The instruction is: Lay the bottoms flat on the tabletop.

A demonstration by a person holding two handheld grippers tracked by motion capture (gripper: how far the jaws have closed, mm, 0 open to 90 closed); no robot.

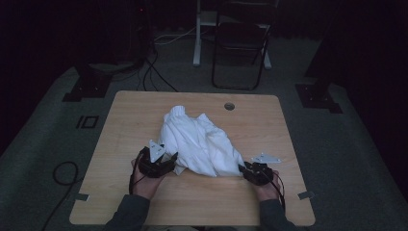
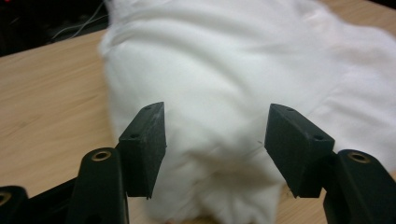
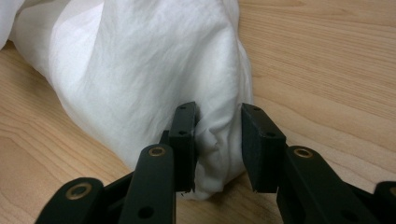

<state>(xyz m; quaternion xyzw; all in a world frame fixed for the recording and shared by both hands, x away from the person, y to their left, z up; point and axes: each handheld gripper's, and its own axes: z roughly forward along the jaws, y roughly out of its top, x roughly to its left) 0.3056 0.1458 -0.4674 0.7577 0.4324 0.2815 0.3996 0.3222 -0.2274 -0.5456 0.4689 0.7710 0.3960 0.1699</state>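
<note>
Crumpled white fabric garment (image 1: pixel 197 142) lies in a heap on the light wooden rectangular table (image 1: pixel 125 139), about mid-table and reaching toward the person's edge. All places below are taken from this garment.

Left gripper (image 1: pixel 166 161), black two-jaw tool held in the person's left hand (image 1: pixel 144 185), sits at the garment's near left corner. In the left gripper view the jaws stand wide apart, released; white cloth (image 2: pixel 219 93) lies in the gap and beyond, pads not pressing on it.

Right gripper (image 1: pixel 242 169), held in the right hand (image 1: pixel 267 190), sits at the garment's near right corner. In the right gripper view its pads (image 3: pixel 184 135) pinch a bunched fold of cloth (image 3: pixel 217 144), clenched on it.

Small grey three-cornered plate (image 1: pixel 266 158) just right of the garment's near right corner. Round hole (image 1: pixel 229 106) in the tabletop beyond the garment's far right side. Dark folding chair (image 1: pixel 240 43) on the floor well beyond the garment.
</note>
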